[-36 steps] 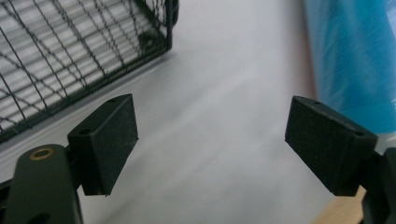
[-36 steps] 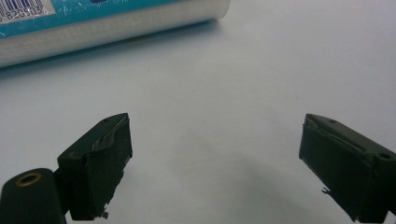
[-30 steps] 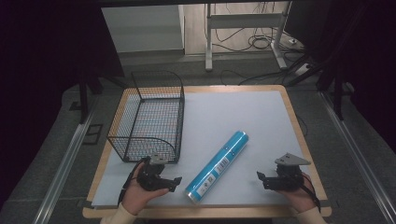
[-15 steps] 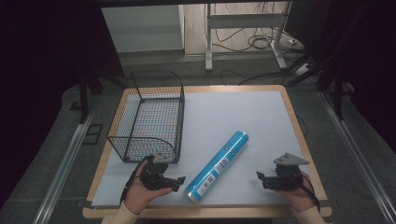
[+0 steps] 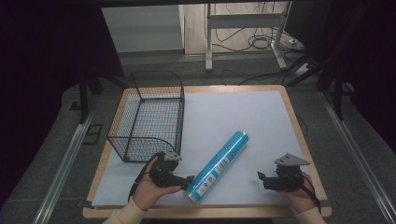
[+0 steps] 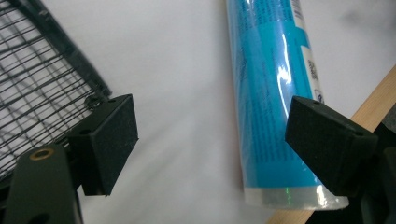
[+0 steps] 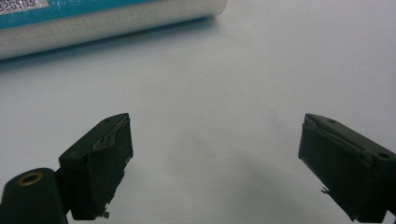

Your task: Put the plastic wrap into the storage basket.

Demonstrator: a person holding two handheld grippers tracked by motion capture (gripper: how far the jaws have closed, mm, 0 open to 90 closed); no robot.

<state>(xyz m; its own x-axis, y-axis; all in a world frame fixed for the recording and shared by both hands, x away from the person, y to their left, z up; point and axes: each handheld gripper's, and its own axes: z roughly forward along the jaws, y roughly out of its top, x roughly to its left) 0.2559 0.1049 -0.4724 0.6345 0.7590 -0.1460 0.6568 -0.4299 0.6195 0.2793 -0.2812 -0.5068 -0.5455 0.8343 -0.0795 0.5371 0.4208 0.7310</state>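
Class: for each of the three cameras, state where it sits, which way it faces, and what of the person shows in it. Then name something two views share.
High view: above the table's near edge, facing forward and down; both hands, left tool, right tool.
Left gripper view: on the left tool, facing blue tube and wire basket; open jaws.
Right gripper view: on the right tool, facing white mat; open jaws.
Shared: the blue tube.

The blue tube [image 5: 218,167] carries a white label with a barcode, but the print is too small to read. In the right gripper view, some digits stand on this label [image 7: 18,3], cut by the edge and not readable.
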